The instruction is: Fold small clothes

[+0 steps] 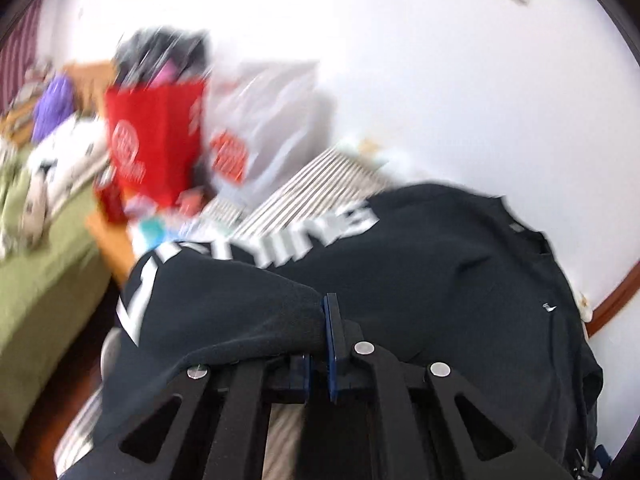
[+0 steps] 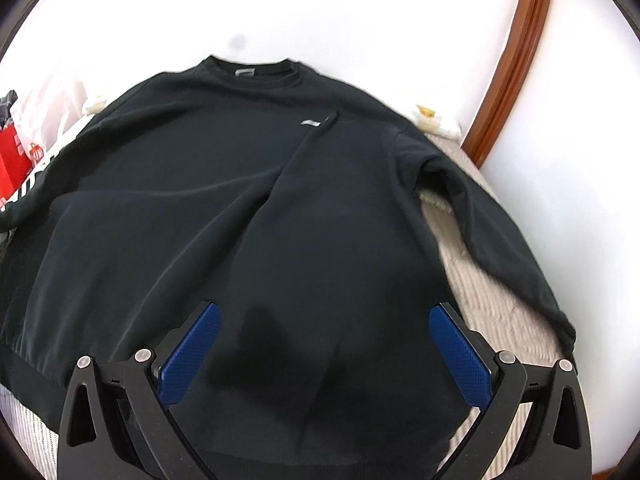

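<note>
Striped bed (image 2: 500, 300): black sweatshirt (image 2: 248, 200), collar toward 12 o'clock; left hand-held gripper (image 1: 330, 340) clamped on its sleeve, right hand-held gripper (image 2: 320, 344) spread apart.

The left gripper (image 1: 330, 336) has black arms with triangle cut-outs, round silver rivets and thin dark blue pads. The right gripper (image 2: 326, 352) has the same black arms and silver rivets, and its blue pads (image 2: 460, 356) have a fine dotted texture
</note>
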### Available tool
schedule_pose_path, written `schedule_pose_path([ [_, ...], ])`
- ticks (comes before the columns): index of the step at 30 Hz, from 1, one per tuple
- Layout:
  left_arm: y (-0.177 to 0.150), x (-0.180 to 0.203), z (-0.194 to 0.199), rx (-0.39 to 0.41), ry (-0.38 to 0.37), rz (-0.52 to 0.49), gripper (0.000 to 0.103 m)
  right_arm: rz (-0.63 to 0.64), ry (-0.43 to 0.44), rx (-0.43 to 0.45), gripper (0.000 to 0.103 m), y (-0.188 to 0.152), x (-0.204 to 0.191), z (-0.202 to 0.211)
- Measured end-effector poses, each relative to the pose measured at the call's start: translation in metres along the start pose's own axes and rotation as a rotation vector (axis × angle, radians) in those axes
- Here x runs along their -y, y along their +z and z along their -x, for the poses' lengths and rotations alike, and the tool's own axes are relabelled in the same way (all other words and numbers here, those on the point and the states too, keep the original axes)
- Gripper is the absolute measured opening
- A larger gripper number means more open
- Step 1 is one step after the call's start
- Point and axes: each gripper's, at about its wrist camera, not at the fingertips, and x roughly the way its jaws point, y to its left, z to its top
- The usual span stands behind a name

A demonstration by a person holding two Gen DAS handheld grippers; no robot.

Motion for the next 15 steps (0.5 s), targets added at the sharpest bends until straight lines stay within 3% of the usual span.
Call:
schedule_pose_path([
  [7, 0.027, 0.123, -0.002, 0.028, -0.132, -0.203, 0.006, -0.041, 0.01, 0.048, 0.102, 0.0, 0.036, 0.006],
  [12, 0.003, 0.211, -0.025, -0.037, -0.226, -0.38, 0.006, -0.081, 0.019, 0.075, 0.102, -0.014, 0.068, 0.004],
  [15, -0.018, 0.246, -0.045, -0.096, -0.239, -0.439, 0.006, -0.103, 0.01, 0.082, 0.102, -0.028, 0.09, 0.001],
])
